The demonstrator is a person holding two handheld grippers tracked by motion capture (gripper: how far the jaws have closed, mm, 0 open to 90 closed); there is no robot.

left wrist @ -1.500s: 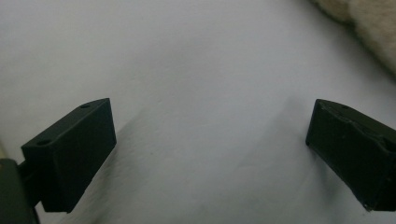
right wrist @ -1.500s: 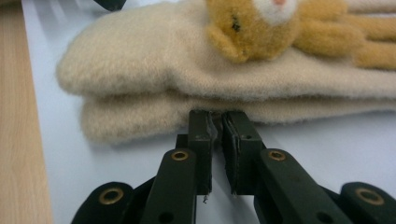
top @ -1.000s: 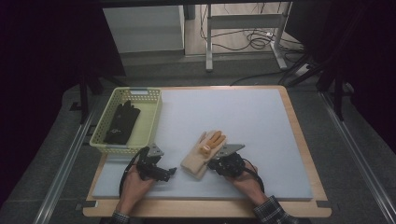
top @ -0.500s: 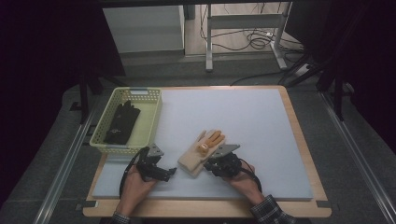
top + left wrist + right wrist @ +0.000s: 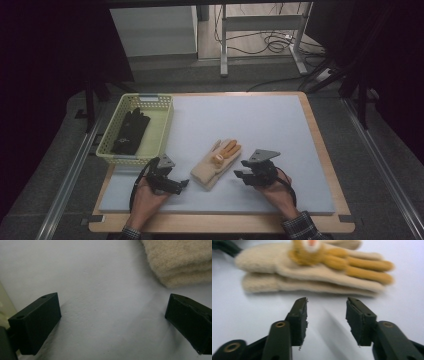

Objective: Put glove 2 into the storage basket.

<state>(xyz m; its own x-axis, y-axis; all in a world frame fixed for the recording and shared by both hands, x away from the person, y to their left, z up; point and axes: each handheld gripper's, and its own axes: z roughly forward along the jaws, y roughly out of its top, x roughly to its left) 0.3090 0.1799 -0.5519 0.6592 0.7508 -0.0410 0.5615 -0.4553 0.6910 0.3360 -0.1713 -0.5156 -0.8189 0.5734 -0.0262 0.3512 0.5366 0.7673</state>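
since the earlier shot the right tongs [image 5: 245,175] have backed off to the right of the cream glove pair [image 5: 216,163] and their jaws have just been opening, nothing between them now. the glove stack barely shifted. it lies on the grey worktop [image 5: 280,125] between both hands, long axis running diagonally, cuffs toward the person, orange fingers pointing away and right. in the right gripper view the gloves [image 5: 312,272] lie crosswise just ahead of the half-open jaws, not touching. left tongs [image 5: 181,184] sit wide open and empty, cuff edge [image 5: 180,262] just beside one jaw. green basket [image 5: 159,131] with a black glove [image 5: 131,131] is up left.
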